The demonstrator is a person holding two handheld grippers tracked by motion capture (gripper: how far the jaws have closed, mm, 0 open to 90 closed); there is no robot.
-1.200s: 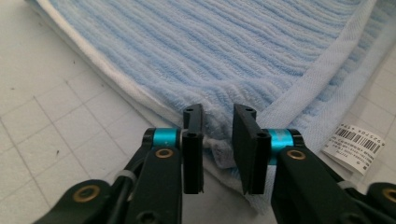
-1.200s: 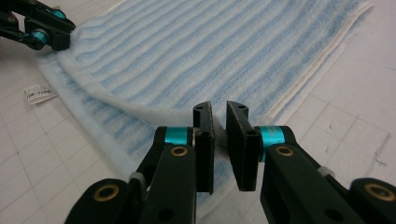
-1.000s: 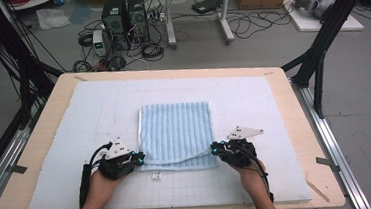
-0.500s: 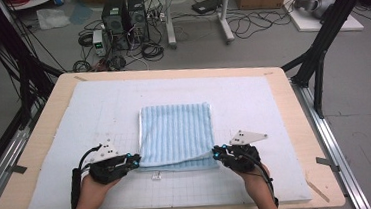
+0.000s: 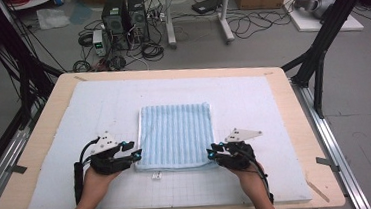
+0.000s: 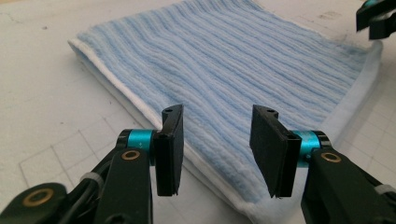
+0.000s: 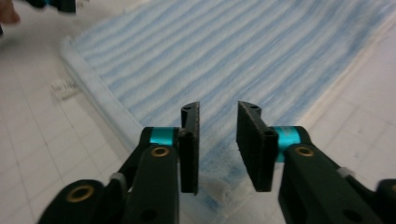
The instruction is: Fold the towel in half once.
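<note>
Terry cloth: the towel point(image 5: 177, 134) is pale blue with fine ribbed stripes and a white hem, folded into a neat, thick rectangle that lies flat at the middle of the worktop point(image 5: 283, 97).
Just changed: a second ago both tools sat clamped at the towel's near corners; now the jaws of each have just been opening, and the hands have drawn slightly outward.
Left hand-held gripper point(image 5: 136, 155): released – in its own view point(image 6: 217, 149) the flat black pads stand well apart, the towel's near corner below and beyond them, nothing pinched.
Right hand-held gripper point(image 5: 211, 154): released too, but its jaws have parted less point(image 7: 218, 147); the blurred corner lies under the gap, free of the pads.
Meaning: the fold looks finished and let go – the next fold or a smoothing pass would follow.
Label point(image 5: 155, 176): a small white tag pokes out from the near hem.
Mat point(image 5: 74, 123): white gridded sheet, smooth, covering the pale wooden top.
</note>
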